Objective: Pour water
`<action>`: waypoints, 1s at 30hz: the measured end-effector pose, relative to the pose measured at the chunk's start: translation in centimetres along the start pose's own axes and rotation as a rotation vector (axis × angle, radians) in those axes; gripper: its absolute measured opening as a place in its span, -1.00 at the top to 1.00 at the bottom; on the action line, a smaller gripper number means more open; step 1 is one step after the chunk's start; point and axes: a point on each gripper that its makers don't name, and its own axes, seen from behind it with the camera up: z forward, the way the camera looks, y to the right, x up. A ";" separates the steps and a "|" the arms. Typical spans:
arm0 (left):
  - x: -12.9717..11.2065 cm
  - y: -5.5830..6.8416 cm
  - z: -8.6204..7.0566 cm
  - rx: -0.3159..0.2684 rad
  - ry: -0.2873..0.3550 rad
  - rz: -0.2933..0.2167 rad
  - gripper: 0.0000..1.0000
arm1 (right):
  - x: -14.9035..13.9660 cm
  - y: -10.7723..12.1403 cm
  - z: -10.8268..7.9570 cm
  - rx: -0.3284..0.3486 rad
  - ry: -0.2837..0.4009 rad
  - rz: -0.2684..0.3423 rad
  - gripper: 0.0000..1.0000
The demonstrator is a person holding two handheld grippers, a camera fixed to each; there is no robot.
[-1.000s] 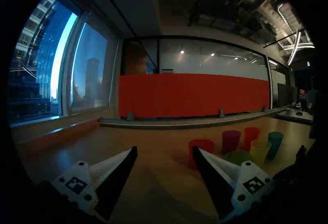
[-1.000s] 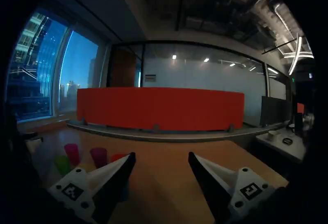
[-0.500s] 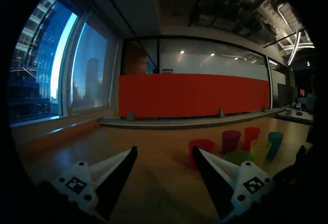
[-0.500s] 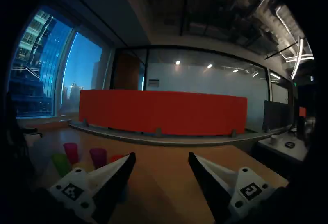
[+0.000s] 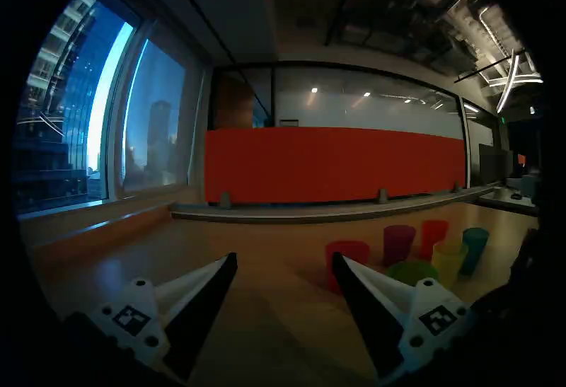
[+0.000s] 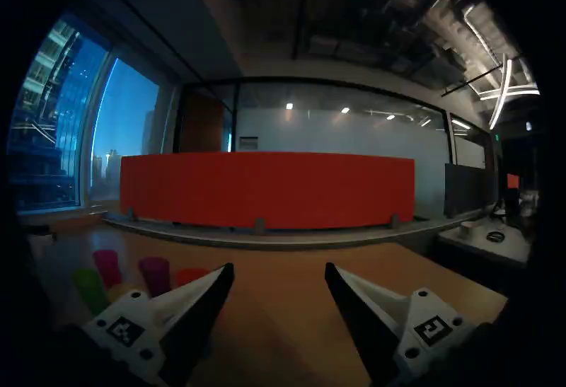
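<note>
Several coloured plastic cups stand grouped on a wooden table (image 5: 283,295). In the left gripper view I see a red cup (image 5: 346,258), a purple cup (image 5: 398,243), an orange cup (image 5: 433,236), a yellow cup (image 5: 449,261), a teal cup (image 5: 475,247) and a green cup (image 5: 411,272), ahead and to the right of my open left gripper (image 5: 284,268). In the right gripper view a pink cup (image 6: 107,267), a purple cup (image 6: 155,275), a green cup (image 6: 90,289) and an orange cup (image 6: 188,276) sit left of my open right gripper (image 6: 278,277). Nothing lies between either pair of fingers.
A long red divider panel (image 5: 332,164) runs along the table's far edge. Tall windows (image 5: 78,118) line the left wall. A second desk (image 6: 488,242) with small items stands at the right.
The right gripper view has swung slightly to the right and tilted, so the cups sit farther left and lower in it. The left gripper has stayed still.
</note>
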 end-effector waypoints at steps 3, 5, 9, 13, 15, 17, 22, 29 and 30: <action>0.0 0.0 0.0 0.000 0.000 0.000 -1.00 | -0.8 0.2 -0.1 0.000 -0.003 -0.001 -0.99; 0.0 0.0 -0.1 0.000 0.000 0.000 -1.00 | -1.3 0.2 -0.3 0.005 -0.006 -0.006 -0.99; 0.1 -0.1 -0.1 0.000 0.000 0.000 -1.00 | -1.7 0.4 -0.9 0.017 0.005 -0.016 -0.99; 0.1 -0.1 -0.1 0.000 0.000 0.000 -0.99 | -2.2 0.6 -1.2 0.030 0.014 -0.020 -0.99; 0.1 -0.1 -0.1 0.000 0.000 0.000 -0.99 | -2.5 0.9 -1.2 0.030 0.015 -0.019 -0.99; 0.0 -0.1 0.0 0.000 0.000 0.000 -0.99 | -2.9 1.1 -1.2 0.027 0.015 -0.015 -0.99; 0.0 0.0 0.0 0.000 0.000 0.000 -0.99 | -3.4 1.7 -1.0 0.016 0.010 0.013 -0.99; 0.0 0.0 0.0 0.000 0.000 0.000 -0.99 | -3.8 2.3 -0.9 0.005 0.004 0.038 -0.99; 0.0 -0.1 -0.1 0.000 0.000 0.000 -0.99 | -3.8 2.4 -0.9 0.004 0.003 0.041 -0.99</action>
